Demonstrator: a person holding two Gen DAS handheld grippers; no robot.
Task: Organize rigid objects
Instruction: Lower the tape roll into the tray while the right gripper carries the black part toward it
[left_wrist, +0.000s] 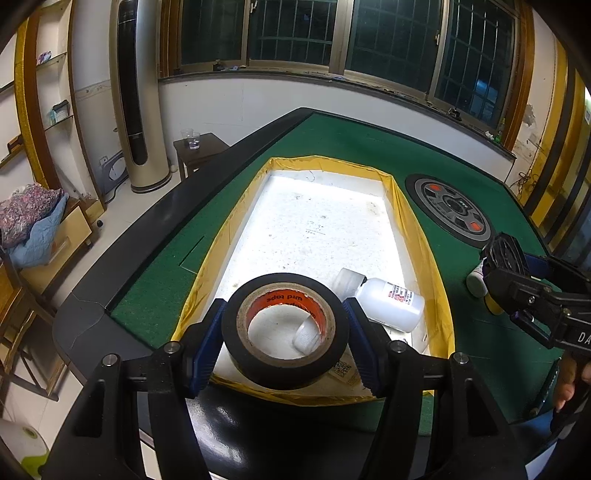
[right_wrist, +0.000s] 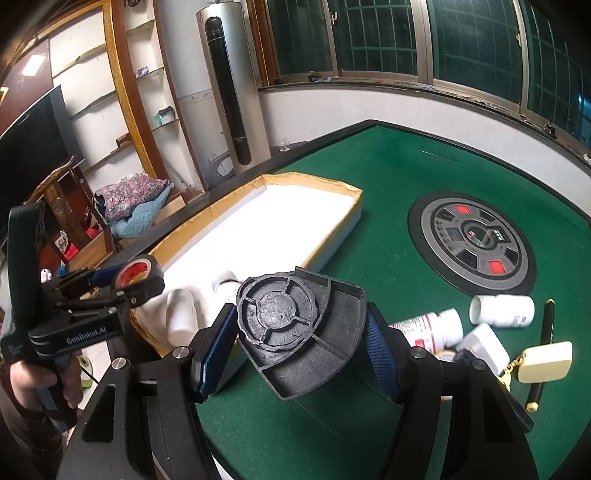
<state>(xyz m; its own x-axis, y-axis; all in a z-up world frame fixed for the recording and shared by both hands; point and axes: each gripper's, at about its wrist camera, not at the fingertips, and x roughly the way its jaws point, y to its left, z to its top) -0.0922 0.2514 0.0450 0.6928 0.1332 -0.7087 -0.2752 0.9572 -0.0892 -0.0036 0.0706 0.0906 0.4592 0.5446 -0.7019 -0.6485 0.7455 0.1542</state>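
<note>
My left gripper is shut on a black tape roll with an orange core, held above the near end of the white tray with yellow-taped walls. A clear bottle lies in the tray beside it. My right gripper is shut on a black plastic part with a round ribbed hub, held over the green table just right of the tray. The left gripper and tape roll also show in the right wrist view, and the right gripper shows in the left wrist view.
On the green felt right of my right gripper lie white pill bottles, a red-labelled bottle, a black pen and a cream keychain tag. A round dial panel sits in the table centre.
</note>
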